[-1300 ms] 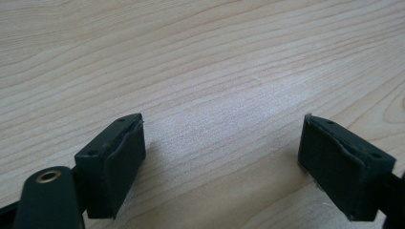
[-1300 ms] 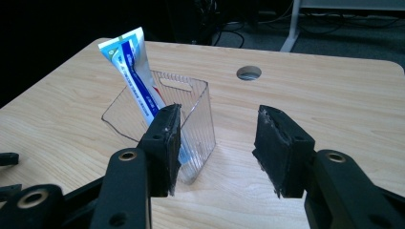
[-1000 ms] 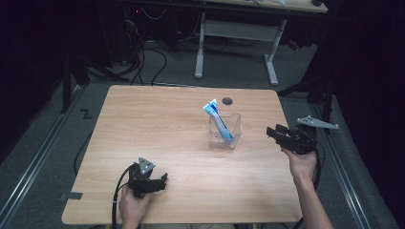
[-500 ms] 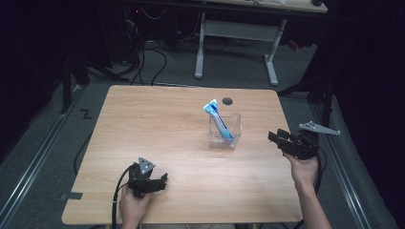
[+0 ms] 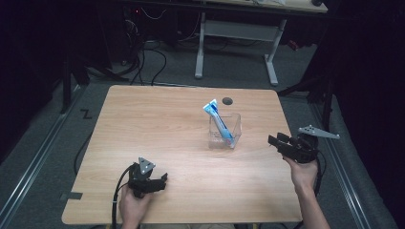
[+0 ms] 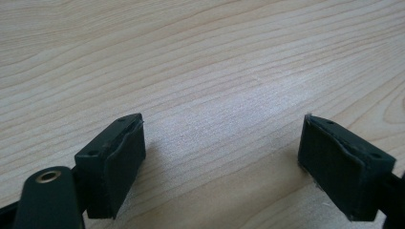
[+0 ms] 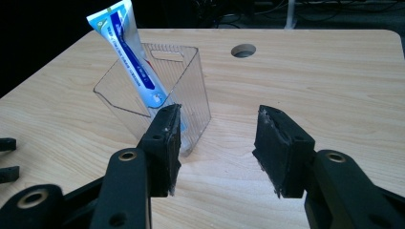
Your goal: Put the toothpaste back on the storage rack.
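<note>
A clear plastic box [image 5: 225,130] [image 7: 157,102] stands near the middle of the wooden table [image 5: 157,119]. A blue and white toothpaste tube [image 5: 218,120] [image 7: 131,52] leans inside it with its flat end sticking out above the rim. My right gripper [image 5: 274,141] [image 7: 217,143] hovers at the table's right edge, to the right of the box, open and holding nothing. My left gripper [image 5: 160,181] [image 6: 222,162] rests near the front left of the table, open over bare wood.
A round cable hole [image 5: 227,100] [image 7: 243,50] sits in the table behind the box. A white desk frame [image 5: 236,28] and cables lie on the dark floor beyond the table. The left gripper's jaw tips [image 7: 7,160] show at the right gripper view's left edge.
My right gripper has drawn back from the box toward the right front of the table. The left gripper has stayed put.
</note>
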### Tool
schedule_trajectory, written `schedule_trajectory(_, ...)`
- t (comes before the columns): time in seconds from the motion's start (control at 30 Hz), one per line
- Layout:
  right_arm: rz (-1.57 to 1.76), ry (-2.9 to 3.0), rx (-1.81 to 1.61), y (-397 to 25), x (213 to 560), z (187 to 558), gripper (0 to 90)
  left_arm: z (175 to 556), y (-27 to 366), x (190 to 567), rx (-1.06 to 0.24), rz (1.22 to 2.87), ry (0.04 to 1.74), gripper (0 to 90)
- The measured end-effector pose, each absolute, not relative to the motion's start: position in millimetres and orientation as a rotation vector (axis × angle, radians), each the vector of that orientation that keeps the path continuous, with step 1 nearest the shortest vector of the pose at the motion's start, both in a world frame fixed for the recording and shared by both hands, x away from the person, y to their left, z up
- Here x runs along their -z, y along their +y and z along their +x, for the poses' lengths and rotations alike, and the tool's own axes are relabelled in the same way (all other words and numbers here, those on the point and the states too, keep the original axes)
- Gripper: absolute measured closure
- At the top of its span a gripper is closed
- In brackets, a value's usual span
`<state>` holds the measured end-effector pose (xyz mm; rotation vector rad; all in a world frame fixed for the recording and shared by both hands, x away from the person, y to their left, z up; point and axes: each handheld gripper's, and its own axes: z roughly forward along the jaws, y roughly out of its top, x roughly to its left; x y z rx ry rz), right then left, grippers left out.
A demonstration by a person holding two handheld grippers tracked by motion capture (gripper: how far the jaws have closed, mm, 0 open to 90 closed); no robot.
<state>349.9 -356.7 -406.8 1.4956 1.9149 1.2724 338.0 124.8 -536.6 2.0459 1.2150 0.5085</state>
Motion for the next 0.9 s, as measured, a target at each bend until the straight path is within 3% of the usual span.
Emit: schedule_trajectory(0.9, 1.545, 1.936, -1.281, -355.3, 435.5, 340.8, 51.4, 338.0, 124.8, 536.6, -0.509, 2.046, 1.215, 16.6)
